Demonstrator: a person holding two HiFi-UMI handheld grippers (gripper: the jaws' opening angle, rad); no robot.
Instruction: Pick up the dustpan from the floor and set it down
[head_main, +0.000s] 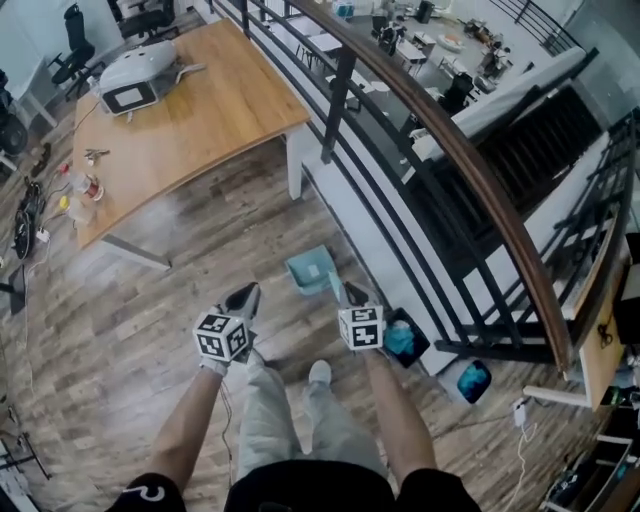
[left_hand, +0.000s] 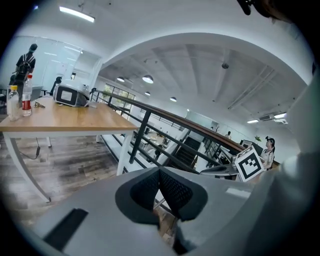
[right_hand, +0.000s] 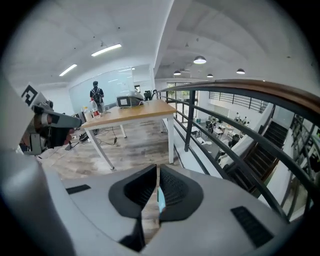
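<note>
dustpan (head_main: 308, 270): teal, over floor (head_main: 130, 330) at its railing (head_main: 478, 168) edge, short of table (head_main: 230, 100) corner | axis: handle back toward person, pan end away toward table | right gripper (head_main: 348, 293): jaws clamped on handle, teal sliver between pads | left gripper (head_main: 245, 298): jaws together, empty, just left of dustpan, apart from it

I stand on an office mezzanine: on my side of the railing (head_main: 470, 165), a wooden desk (head_main: 210, 110) with a white machine (head_main: 135, 80); beyond it, crowded desks (head_main: 440, 40) downstairs.
</note>
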